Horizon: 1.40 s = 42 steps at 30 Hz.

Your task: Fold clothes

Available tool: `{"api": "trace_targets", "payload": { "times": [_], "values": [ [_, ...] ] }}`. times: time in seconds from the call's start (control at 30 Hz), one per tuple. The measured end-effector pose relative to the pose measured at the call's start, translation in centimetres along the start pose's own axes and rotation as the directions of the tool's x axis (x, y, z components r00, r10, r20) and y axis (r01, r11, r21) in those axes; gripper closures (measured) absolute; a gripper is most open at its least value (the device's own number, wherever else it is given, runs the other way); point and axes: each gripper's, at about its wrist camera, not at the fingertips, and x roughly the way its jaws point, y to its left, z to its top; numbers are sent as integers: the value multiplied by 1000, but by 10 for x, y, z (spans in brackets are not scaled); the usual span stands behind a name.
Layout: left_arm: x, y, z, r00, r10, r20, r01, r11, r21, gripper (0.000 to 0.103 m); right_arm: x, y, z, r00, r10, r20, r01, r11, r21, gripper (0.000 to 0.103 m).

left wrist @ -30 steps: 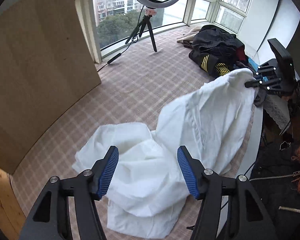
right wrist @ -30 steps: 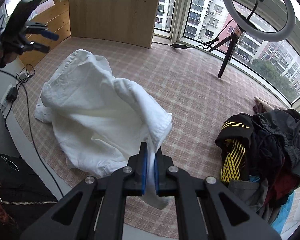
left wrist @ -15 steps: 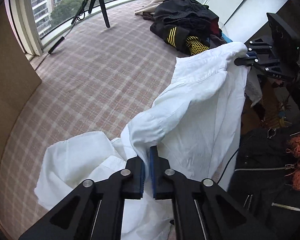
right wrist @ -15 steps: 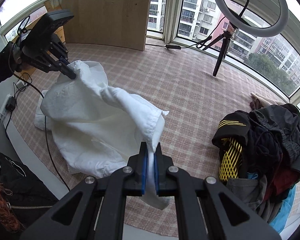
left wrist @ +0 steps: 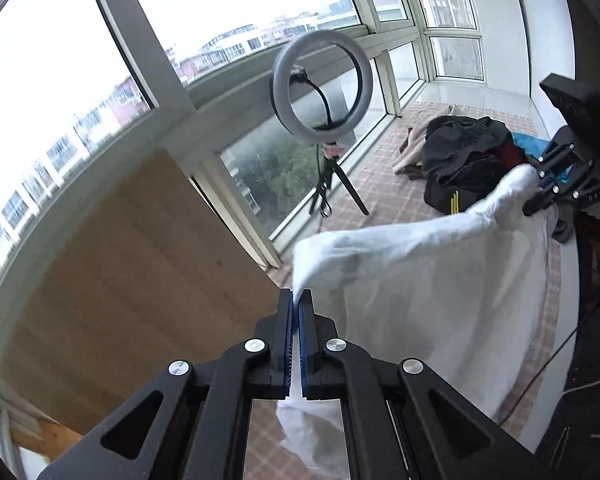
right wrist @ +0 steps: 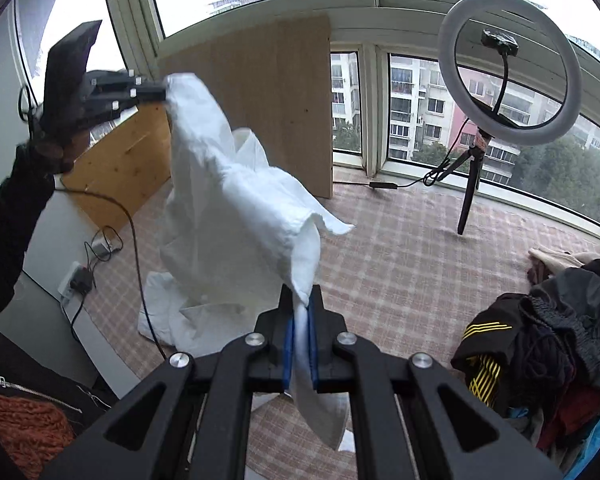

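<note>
Room: glazed bay over a pink checked carpet [right wrist: 400, 248].
Garment: large white cotton shirt [right wrist: 236, 208] lifted between both grippers, its tail trailing on the carpet; soft, light and limp, best taken at edges or corners.
Left gripper [left wrist: 299, 300]: pinched onto one shirt edge.
Right gripper [right wrist: 300, 308]: clamped on another edge.
Views: only the right shows the trailing tail; the left is blurred, possibly a shoulder seam.
</note>
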Motion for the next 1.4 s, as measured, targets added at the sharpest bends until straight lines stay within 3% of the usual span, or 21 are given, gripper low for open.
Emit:
{"api": "trace_targets", "payload": {
  "times": [0.1, 0.2, 0.27, 0.37, 0.43, 0.47, 0.57, 0.63, 0.8, 1.0, 1.13, 1.23, 1.33, 1.4],
  "values": [
    [63, -28, -57, 983, -99, -154, 89, 993, -74, 101, 6, -11, 0, 1000, 25, -17, -24, 999, 45, 97],
    [127, -62, -110, 935, -147, -323, 113, 986, -121, 99, 25, -18, -5, 996, 45, -71, -39, 996, 79, 97],
    [143, -74, -127, 920, -157, -360, 109, 983, -150, 95, 34, -18, -8, 994, 42, -102, -34, 996, 77, 97],
    [125, -69, -132, 945, -122, -303, 62, 978, -200, 92, 41, -18, -9, 991, 32, -132, -24, 998, 64, 97],
    [102, -62, -131, 963, -91, -253, 30, 972, -235, 77, 39, -19, -8, 991, 34, -127, -25, 997, 66, 97],
    [90, -58, -130, 971, -73, -228, 14, 968, -252, 76, 38, -21, -7, 992, 36, -124, -27, 997, 69, 97],
    [62, -67, -122, 978, -130, -162, 81, 958, -274, 76, 35, -23, -6, 993, 38, -116, -29, 996, 84, 97],
    [57, -80, -118, 968, -206, -141, 163, 949, -269, 76, 37, -26, -6, 992, 34, -120, -24, 996, 82, 97],
    [93, -91, -119, 941, -257, -218, 197, 945, -260, 74, 40, -25, -8, 992, 33, -124, -24, 997, 73, 97],
    [136, -106, -120, 898, -313, -309, 240, 937, -253, 81, 38, -24, -9, 993, 28, -118, -20, 998, 65, 97],
    [143, -88, -111, 881, -355, -311, 274, 921, -276, 70, 38, -26, -9, 993, 24, -113, -16, 998, 67, 97],
    [147, -95, -106, 871, -356, -337, 287, 928, -238, 62, 38, -28, -10, 994, 21, -110, -13, 997, 71, 97],
    [141, -112, -105, 841, -424, -337, 373, 904, -209, 62, 39, -31, -11, 994, 23, -110, -13, 996, 87, 97],
    [137, -127, -105, 856, -387, -343, 370, 922, -115, 61, 39, -31, -12, 994, 21, -111, -12, 996, 90, 97]
  ]
}}
